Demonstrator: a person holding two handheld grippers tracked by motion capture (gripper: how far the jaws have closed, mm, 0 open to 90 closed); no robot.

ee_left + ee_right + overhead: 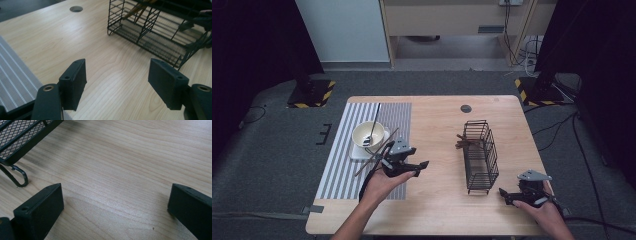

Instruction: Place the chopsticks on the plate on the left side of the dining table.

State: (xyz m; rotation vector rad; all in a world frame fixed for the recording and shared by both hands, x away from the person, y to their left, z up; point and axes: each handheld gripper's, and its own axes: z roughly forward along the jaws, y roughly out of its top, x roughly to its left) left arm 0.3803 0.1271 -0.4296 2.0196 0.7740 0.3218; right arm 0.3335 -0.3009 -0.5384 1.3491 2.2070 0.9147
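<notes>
A black wire basket (482, 155) lies on its side at the table's centre right, with brown sticks (464, 142) poking out of its far end. My left gripper (421, 168) hovers left of the basket, pointing toward it, just past the striped mat. In the left gripper view it (117, 65) stands open over bare wood, with the basket (155, 37) and the sticks (136, 10) ahead. My right gripper (504, 196) rests near the basket's near end, pointing left. It (115, 190) is open over the wood, with the basket's foot (20, 177) at the left.
A white bowl (368, 134) with a long-handled utensil (374, 120) sits on a white square plate on the grey striped mat (342, 170). Thin sticks (377, 155) lie crossed beside the bowl. A round cable hole (466, 108) marks the far side of the table.
</notes>
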